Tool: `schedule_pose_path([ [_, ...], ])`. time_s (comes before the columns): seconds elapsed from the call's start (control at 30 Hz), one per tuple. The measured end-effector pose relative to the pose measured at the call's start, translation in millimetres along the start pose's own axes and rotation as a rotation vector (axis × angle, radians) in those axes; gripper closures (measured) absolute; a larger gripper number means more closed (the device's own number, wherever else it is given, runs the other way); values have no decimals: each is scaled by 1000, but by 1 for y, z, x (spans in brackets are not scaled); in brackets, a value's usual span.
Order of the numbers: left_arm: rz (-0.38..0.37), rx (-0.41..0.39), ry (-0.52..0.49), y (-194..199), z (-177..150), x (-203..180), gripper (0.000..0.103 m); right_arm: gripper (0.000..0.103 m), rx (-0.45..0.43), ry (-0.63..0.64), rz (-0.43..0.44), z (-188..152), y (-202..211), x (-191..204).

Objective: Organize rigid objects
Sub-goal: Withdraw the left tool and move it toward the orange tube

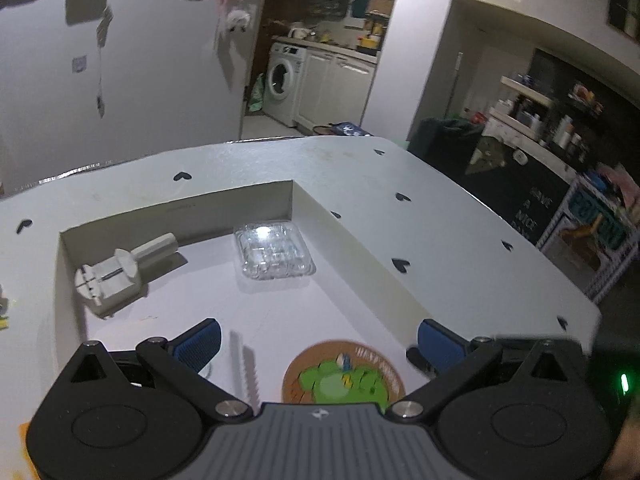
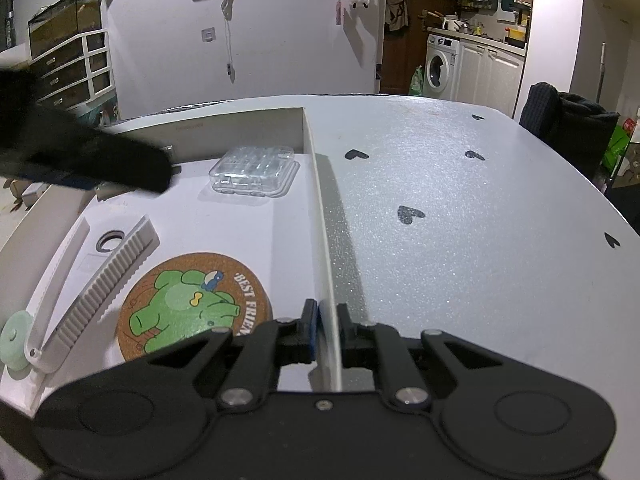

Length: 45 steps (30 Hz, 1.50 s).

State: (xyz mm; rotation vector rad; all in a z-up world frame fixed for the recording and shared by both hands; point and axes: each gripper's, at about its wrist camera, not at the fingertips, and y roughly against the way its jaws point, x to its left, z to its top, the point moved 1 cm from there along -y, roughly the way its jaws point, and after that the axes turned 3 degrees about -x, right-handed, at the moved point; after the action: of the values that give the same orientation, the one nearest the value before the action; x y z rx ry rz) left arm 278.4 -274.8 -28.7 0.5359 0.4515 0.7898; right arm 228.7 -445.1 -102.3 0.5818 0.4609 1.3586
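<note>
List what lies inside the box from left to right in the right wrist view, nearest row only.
Pale green disc → white ridged clip tool → round cork coaster → box wall, pinched by the right claw.

1. Table [image 2: 460,208]: white, sparkly top, scattered black heart marks [image 2: 409,214]; rounded far-right corner.
2. Directly on it: shallow white box [image 2: 316,200], open top, on the left part of the table, far wall close to the far edge.
3. Box's right wall runs near-to-far across the top; the table right of it holds only the hearts.
4. Left of the box, at the table's left edge, small unclear items, too blurred to identify.
</note>
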Motion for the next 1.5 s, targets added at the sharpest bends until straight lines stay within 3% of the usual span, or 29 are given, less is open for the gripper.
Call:
schedule_pose_path([
  [0.4,-43,-41,-122,54,-32,14,0,92,-2,-1,-5,-1,1,1],
  [0.7,-20,-32,-132,84,-64,54,0,92,-3,3,-6,0,1,0],
  [0.93,88,-89,-128,113,-78,99,0,92,-4,4,-9,0,1,1],
  [1.13,190,-87,-118,115,-94,136,0,91,-5,6,-16,-1,1,3],
  [1.23,172,-77,-125,111,-103,149,0,91,-6,5,-18,-1,1,4],
  [1.33,107,-63,-143,107,-111,156,0,91,-7,4,-18,-1,1,4],
  [1.5,48,-21,-243,96,-121,155,0,91,-9,3,-20,-2,1,3],
])
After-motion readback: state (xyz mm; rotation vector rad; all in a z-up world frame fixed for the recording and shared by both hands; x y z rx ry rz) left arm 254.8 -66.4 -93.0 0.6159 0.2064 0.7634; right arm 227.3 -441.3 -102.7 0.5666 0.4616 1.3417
